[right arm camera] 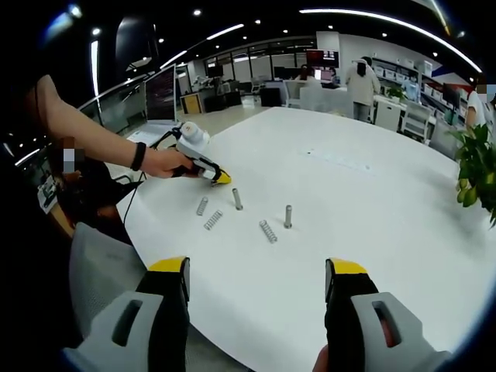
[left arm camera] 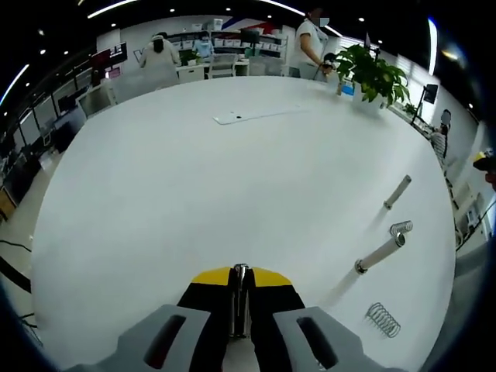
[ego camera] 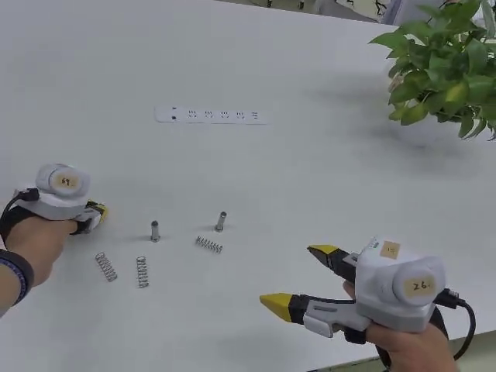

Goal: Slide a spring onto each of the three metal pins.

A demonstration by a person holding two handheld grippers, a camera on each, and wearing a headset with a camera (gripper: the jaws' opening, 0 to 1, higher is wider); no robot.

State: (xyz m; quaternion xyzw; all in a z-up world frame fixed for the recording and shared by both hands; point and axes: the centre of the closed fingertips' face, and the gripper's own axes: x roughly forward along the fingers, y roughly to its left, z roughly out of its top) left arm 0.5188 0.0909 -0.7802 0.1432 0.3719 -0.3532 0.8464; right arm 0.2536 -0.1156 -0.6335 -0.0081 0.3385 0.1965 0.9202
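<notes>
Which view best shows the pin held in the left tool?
Left gripper view: the pin sits clamped in the shut jaws of the left tool. In the head view and right gripper view the tool is far off, the pin too small to make out.

The desk (ego camera: pixel 310 170) is bare all around the power strip (ego camera: pixel 211 115), so there is lots of room there. Nearer than the power strip, two pins (ego camera: pixel 155 231) stand up, and three springs (ego camera: pixel 142 272) lie close by with gaps between them. Far right of the power strip, a leafy plant (ego camera: pixel 442 62) hangs over the desk.
</notes>
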